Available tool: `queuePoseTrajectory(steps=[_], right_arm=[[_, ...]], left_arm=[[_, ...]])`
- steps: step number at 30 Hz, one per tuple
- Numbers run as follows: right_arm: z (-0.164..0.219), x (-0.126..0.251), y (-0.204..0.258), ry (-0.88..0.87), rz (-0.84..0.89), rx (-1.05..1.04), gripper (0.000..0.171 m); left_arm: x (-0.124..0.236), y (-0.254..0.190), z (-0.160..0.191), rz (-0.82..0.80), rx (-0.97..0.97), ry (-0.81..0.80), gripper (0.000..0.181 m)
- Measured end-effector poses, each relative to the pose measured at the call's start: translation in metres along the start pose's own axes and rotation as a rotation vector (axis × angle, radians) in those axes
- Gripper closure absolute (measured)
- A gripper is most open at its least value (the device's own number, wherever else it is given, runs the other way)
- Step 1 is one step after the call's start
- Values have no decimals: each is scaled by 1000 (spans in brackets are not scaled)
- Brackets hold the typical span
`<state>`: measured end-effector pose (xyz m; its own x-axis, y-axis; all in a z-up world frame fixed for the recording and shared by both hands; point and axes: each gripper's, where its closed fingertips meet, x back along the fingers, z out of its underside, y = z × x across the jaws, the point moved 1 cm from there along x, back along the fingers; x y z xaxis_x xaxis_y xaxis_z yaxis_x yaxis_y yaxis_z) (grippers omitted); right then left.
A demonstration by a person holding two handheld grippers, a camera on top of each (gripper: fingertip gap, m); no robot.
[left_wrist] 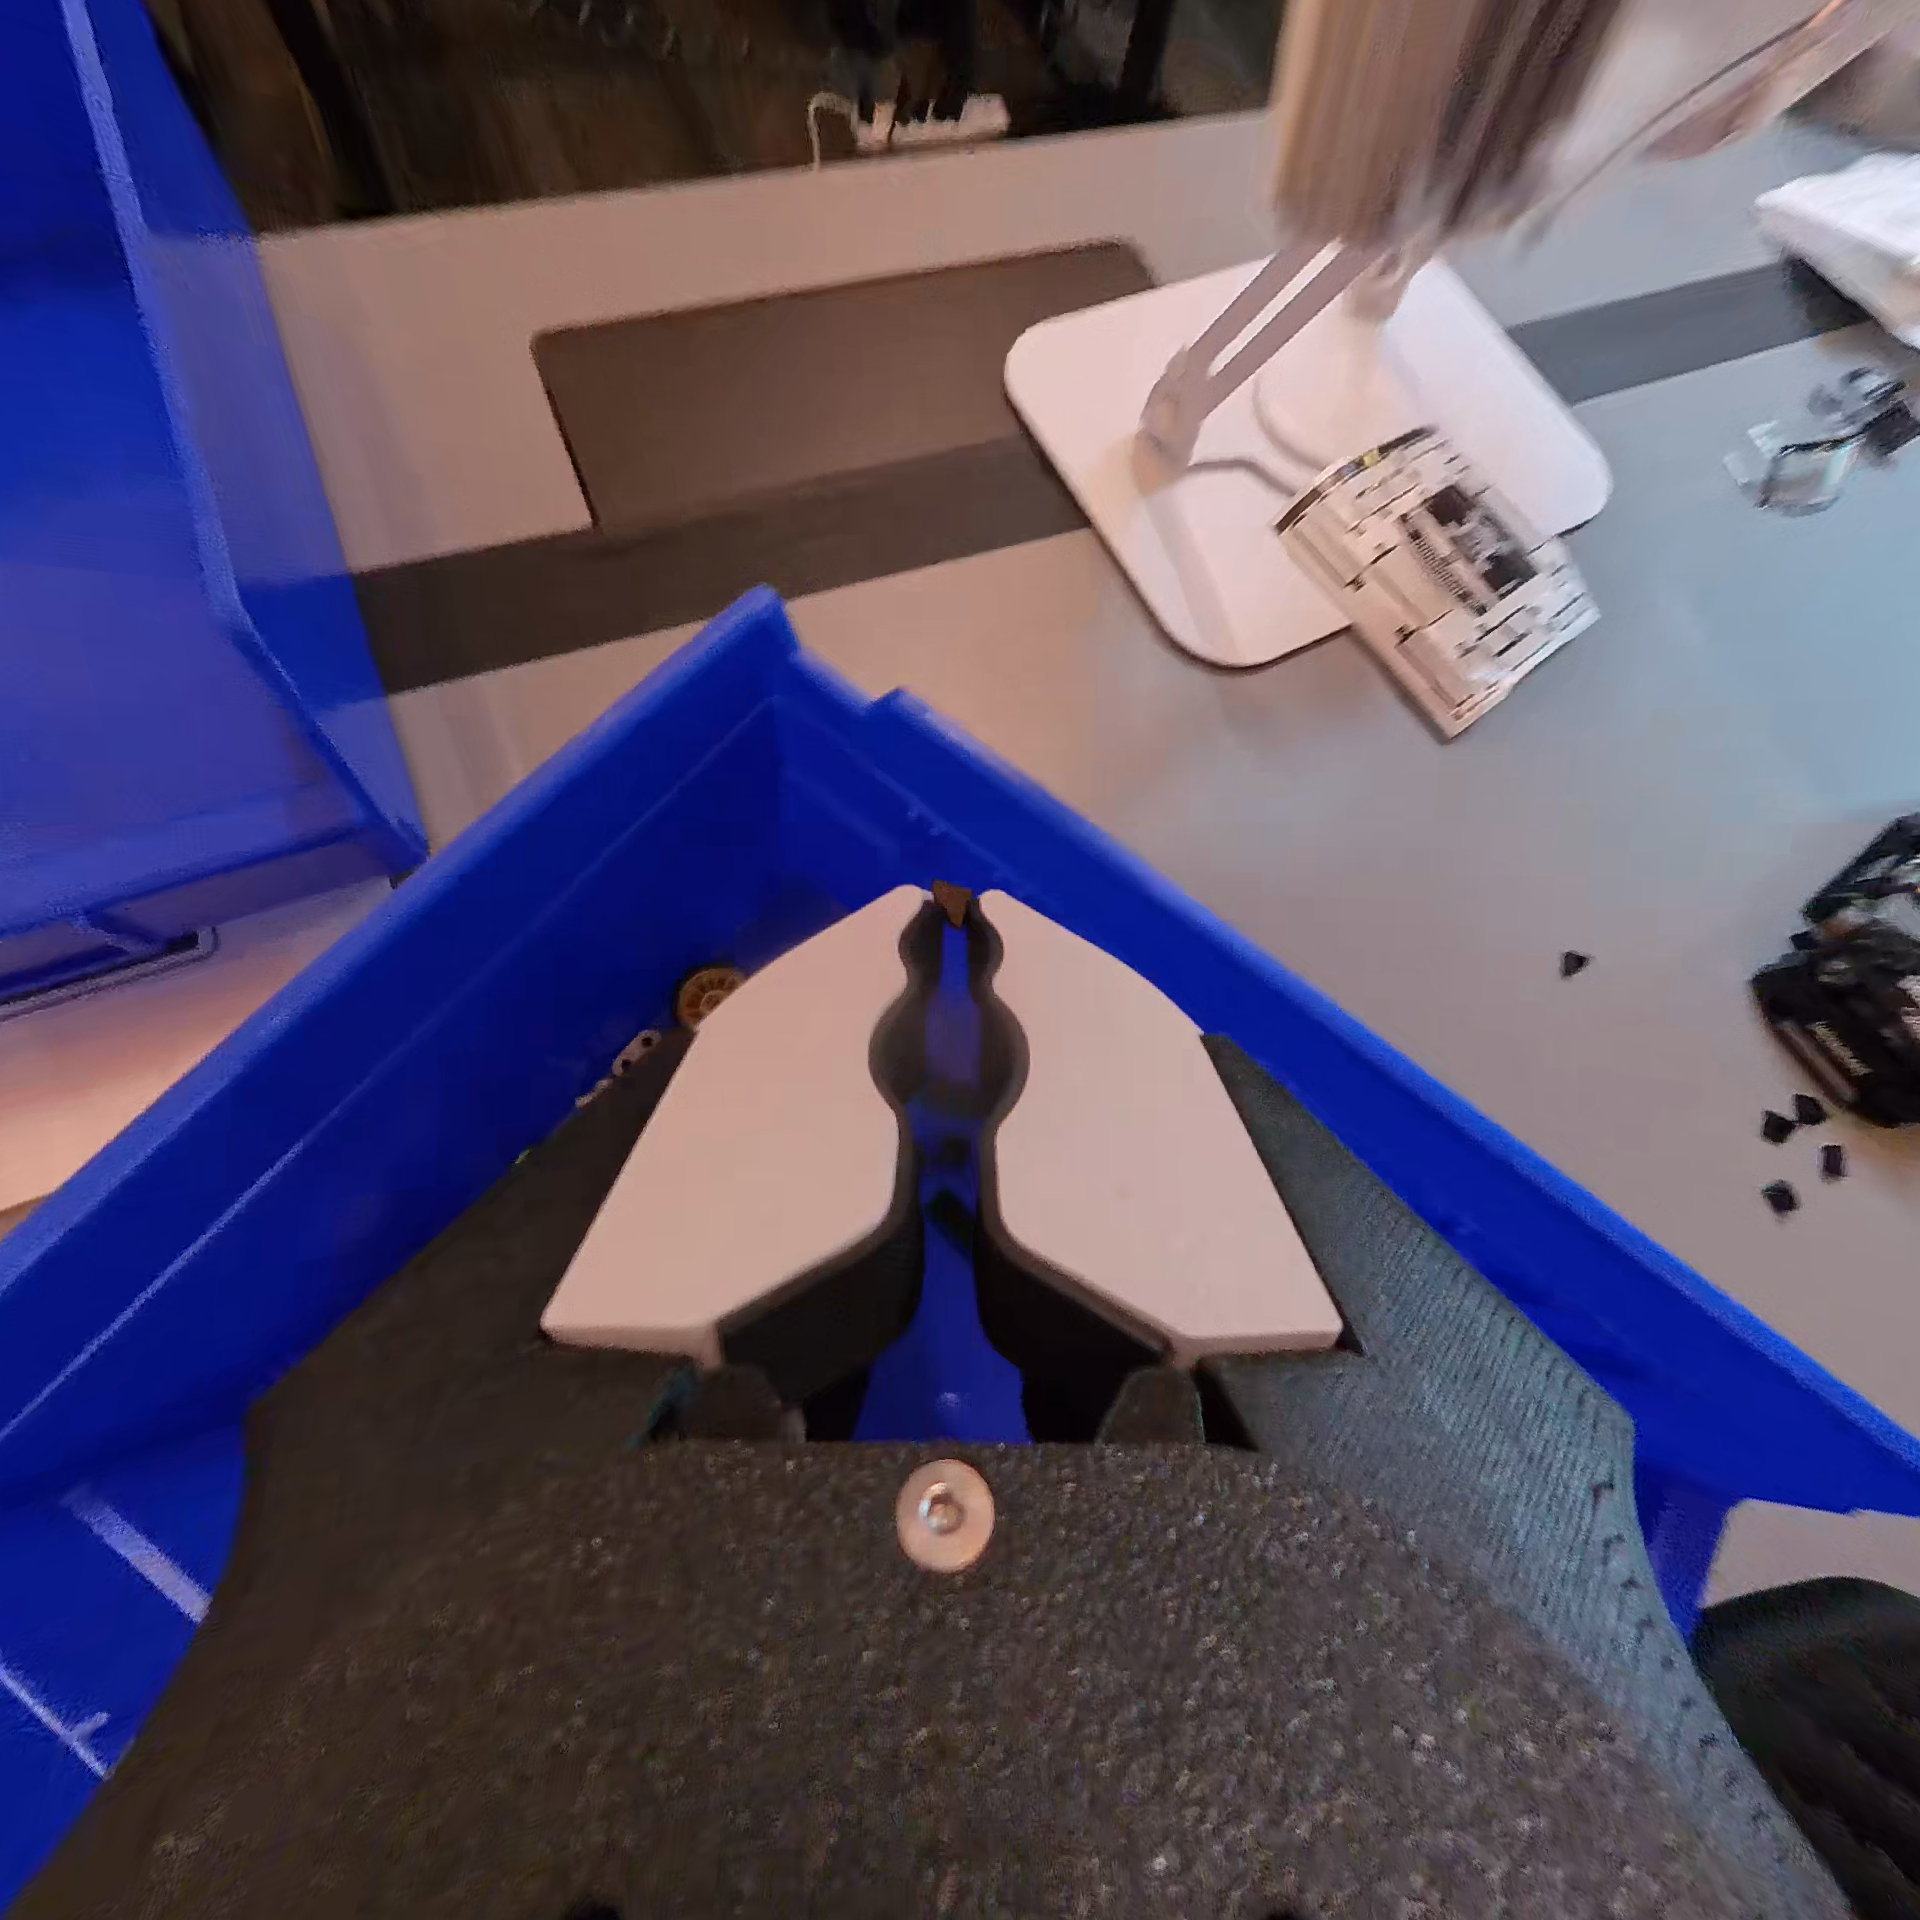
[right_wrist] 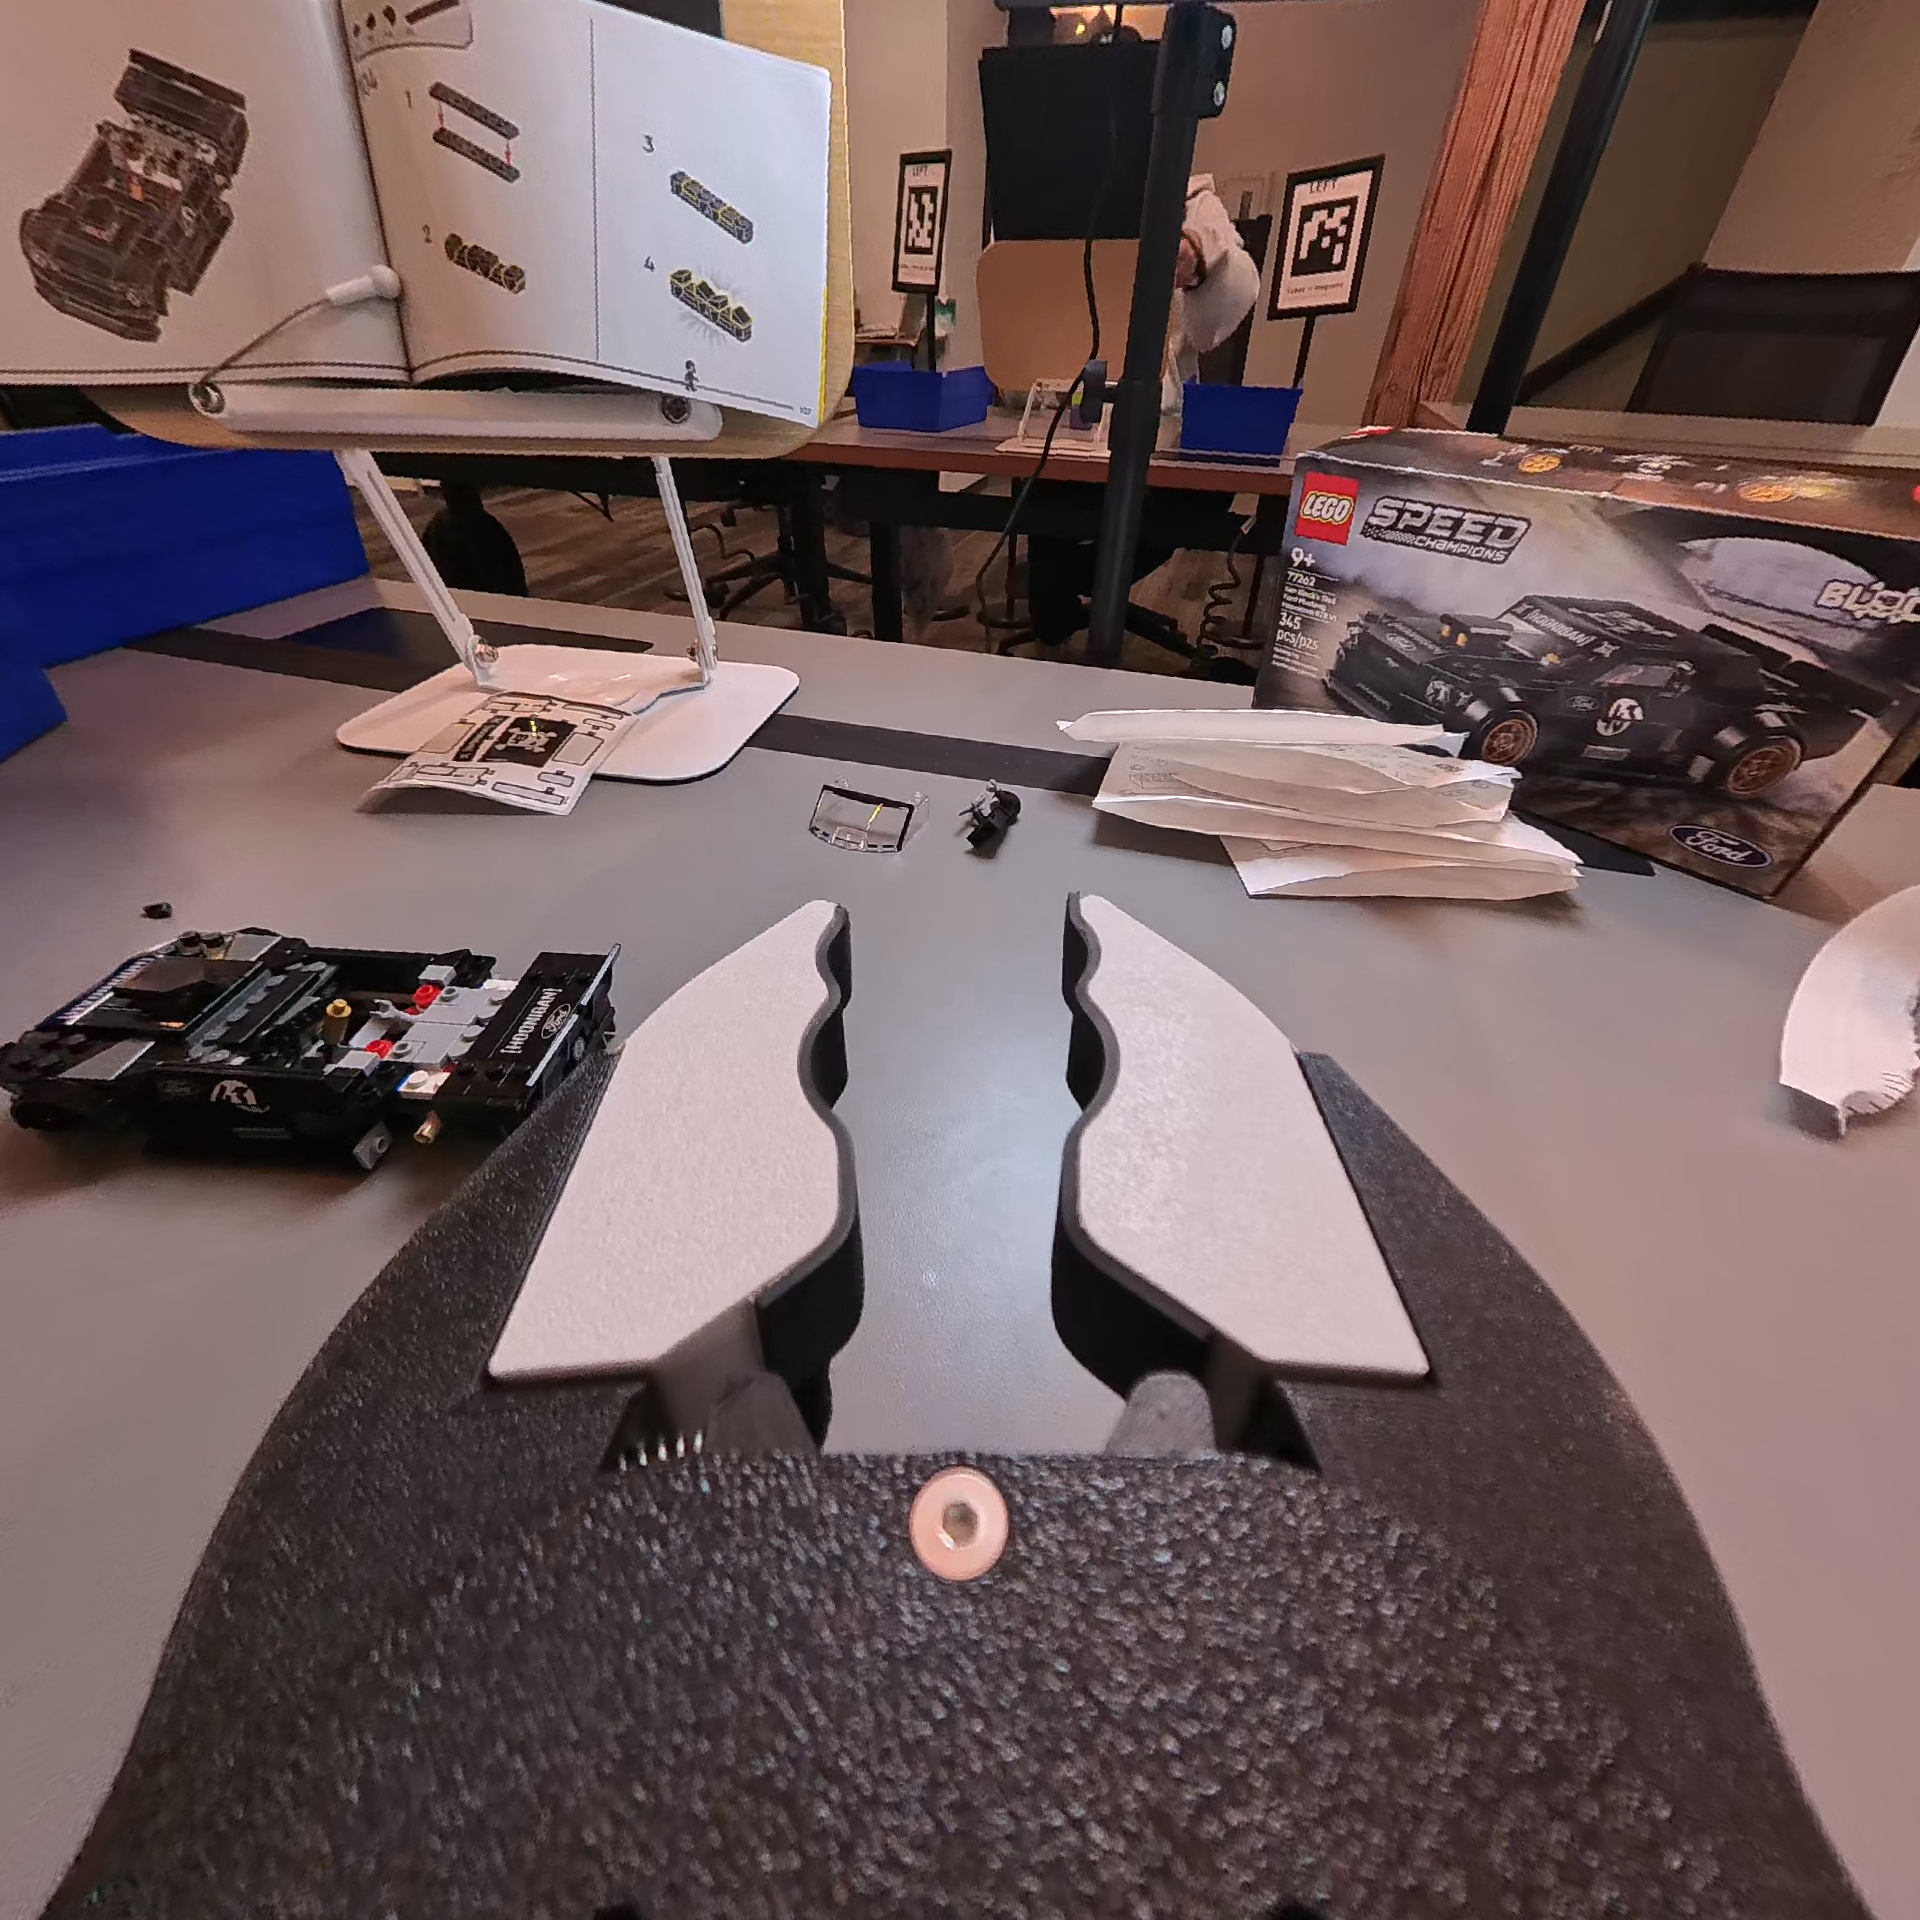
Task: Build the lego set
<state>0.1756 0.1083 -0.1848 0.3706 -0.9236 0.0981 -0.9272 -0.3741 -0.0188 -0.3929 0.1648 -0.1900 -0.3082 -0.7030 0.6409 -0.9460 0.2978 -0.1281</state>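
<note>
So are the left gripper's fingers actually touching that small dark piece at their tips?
Touching. The left wrist view shows the left gripper over the blue bin, its fingers closed on the small dark piece, which is pinched between the tips.

Our left gripper (left_wrist: 951,902) has a coarse, speckled black printed body with a single silver screw (left_wrist: 944,1513) sunk in a washer at its centre, and from that body spread two broad fingers (left_wrist: 769,1132) faced with smooth pale grey plates over black backing. The inner edges of those fingers are cut in a wavy, scalloped black profile, and the body's right flank shows fine layered print lines. Our right gripper (right_wrist: 956,914) is built alike: grainy black shell, one centre screw (right_wrist: 958,1524), pale grey textured finger plates (right_wrist: 1226,1174) with wavy black inner edges.
</note>
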Motion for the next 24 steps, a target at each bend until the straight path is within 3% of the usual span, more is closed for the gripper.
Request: queuePoseTrajectory(steps=[5, 12, 18, 24], right_arm=[[-1, 0, 1, -2, 0, 4, 132], [-1, 0, 1, -6, -1, 2, 132], [-4, 2, 0, -20, -2, 0, 132], [-5, 3, 2, -26, -19, -7, 132]], left_arm=[[32, -42, -27, 61, -61, -129, 176], [62, -148, -35, 207, -232, -253, 177], [60, -255, 2, 295, -369, -348, 177], [15, -289, 55, 203, -468, -321, 177]])
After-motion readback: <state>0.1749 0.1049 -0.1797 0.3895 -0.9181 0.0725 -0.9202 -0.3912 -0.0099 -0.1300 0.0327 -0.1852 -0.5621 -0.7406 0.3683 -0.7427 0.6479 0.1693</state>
